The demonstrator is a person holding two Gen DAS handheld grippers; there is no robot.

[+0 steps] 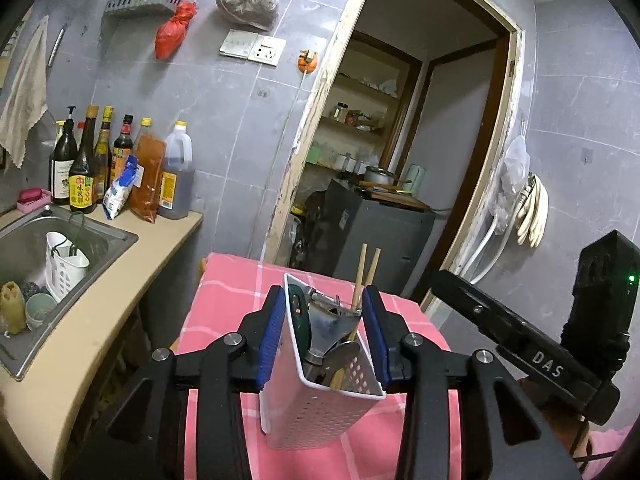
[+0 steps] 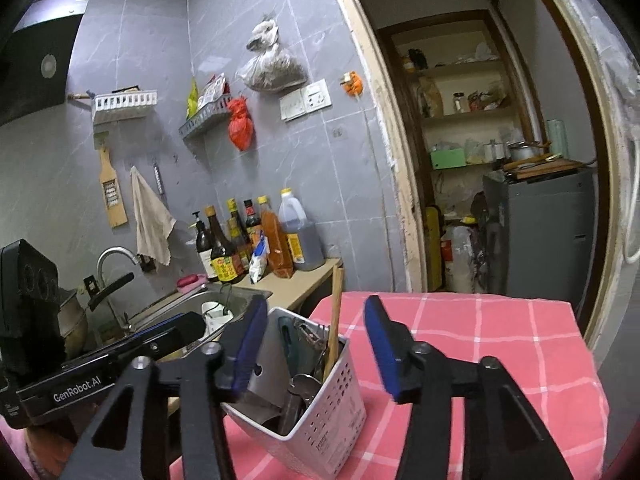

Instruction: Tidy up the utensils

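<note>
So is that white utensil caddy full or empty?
Full: the white utensil caddy holds chopsticks, a green-handled tool and metal utensils.

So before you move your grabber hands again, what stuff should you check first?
1. White utensil holder standing on the pink tablecloth: ok.
2. Chopsticks and metal utensils inside the holder: ok.
3. Left gripper free of the holder: cannot tell; pads sit very close to its walls.
4. Right gripper free: not ok; holder pokes between open jaws.
5. Utensils left outside the holder: cannot tell.
</note>
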